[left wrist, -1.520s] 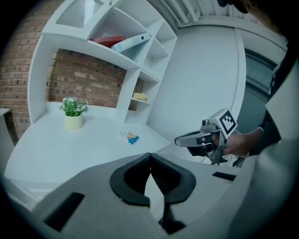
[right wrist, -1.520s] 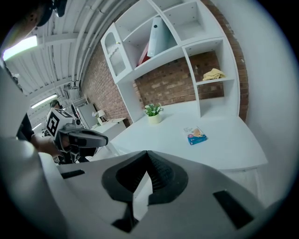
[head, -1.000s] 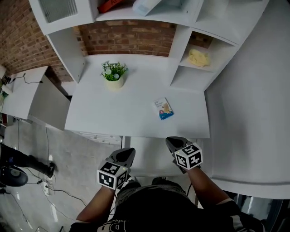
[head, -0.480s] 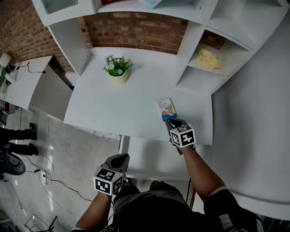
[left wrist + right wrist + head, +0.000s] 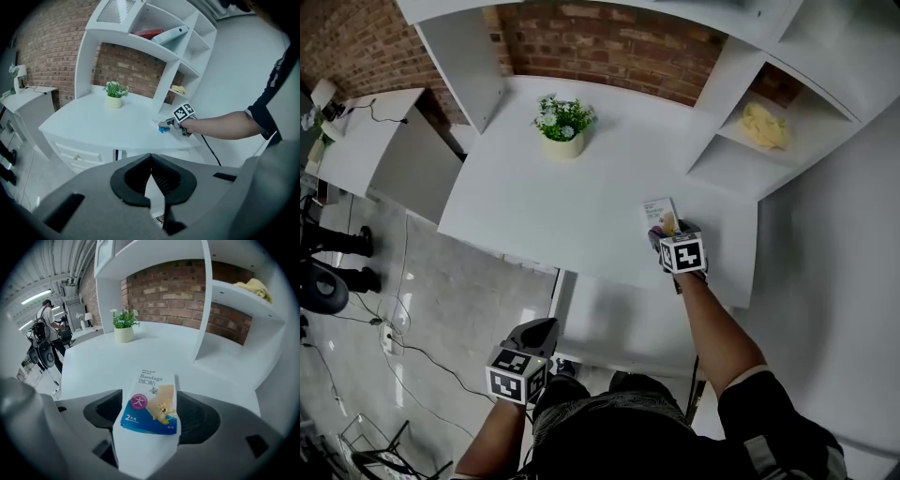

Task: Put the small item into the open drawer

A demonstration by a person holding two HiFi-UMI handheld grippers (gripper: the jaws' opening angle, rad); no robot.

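bandage packet (image 5: 151, 404); white-and-blue; lying flat; on desk (image 5: 544, 197); near front edge

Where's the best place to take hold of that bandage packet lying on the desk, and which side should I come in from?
Take the bandage packet by its two long side edges near the blue end, coming from the desk's front edge and angled down. It lies flat and thin, with its narrow end toward you. The right gripper is lined up this way: its jaws have just been opening, and the packet lies between them.

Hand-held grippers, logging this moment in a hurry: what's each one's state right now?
Left hand-held gripper: closed, empty.
Right hand-held gripper: open, jaws have just been opening; bandage packet lies between them on the desk, not gripped.
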